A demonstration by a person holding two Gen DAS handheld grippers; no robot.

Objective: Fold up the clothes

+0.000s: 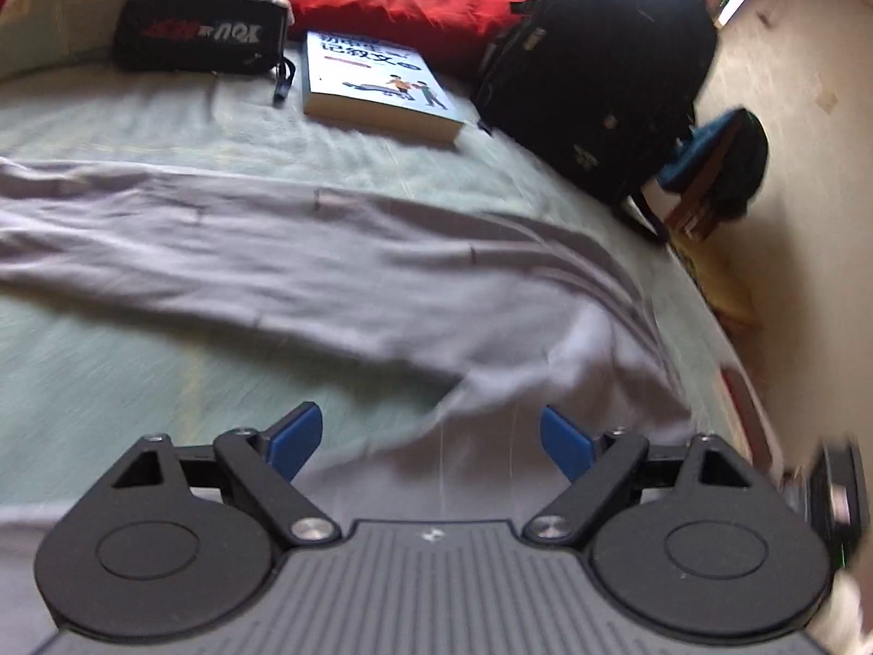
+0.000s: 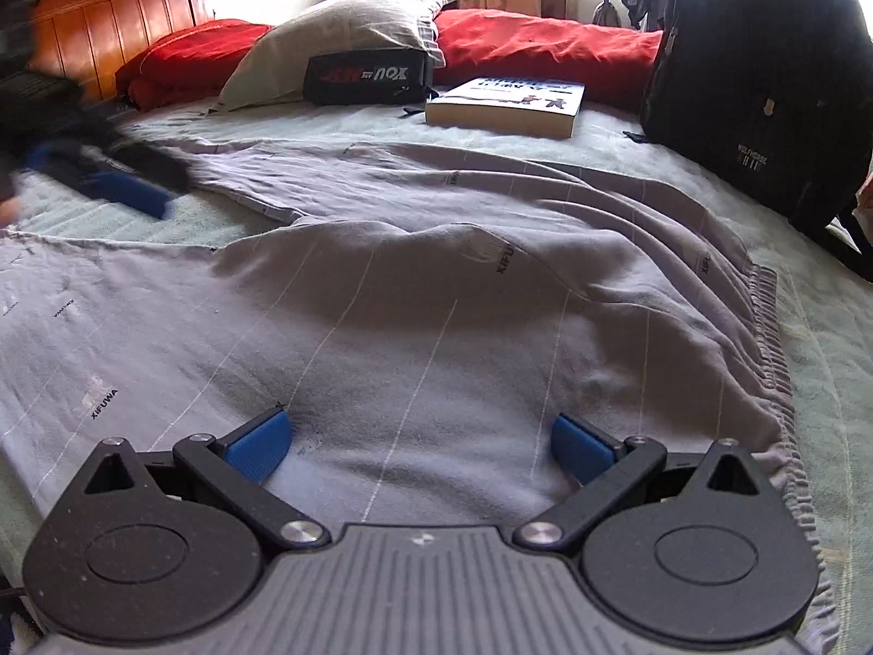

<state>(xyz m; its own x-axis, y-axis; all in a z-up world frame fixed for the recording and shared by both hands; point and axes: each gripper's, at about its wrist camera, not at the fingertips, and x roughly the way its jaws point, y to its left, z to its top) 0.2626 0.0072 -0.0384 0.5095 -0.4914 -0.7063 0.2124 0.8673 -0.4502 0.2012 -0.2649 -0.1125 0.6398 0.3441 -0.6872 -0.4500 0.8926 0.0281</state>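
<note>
Trousers [image 2: 436, 284], soft grey pinstriped cotton, lie rumpled on bedsheet [image 2: 829, 360].

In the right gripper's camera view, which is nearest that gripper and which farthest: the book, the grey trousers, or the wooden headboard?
1. Grey trousers: directly under and ahead of the open right gripper, spread on the bed.
2. Book: farther up the bed, slightly right of centre, beside the black pouch.
3. Wooden headboard: farthest, at the far left behind the red pillows.

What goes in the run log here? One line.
left tool open | right tool open | grey trousers spread on bed | nothing gripped
</note>
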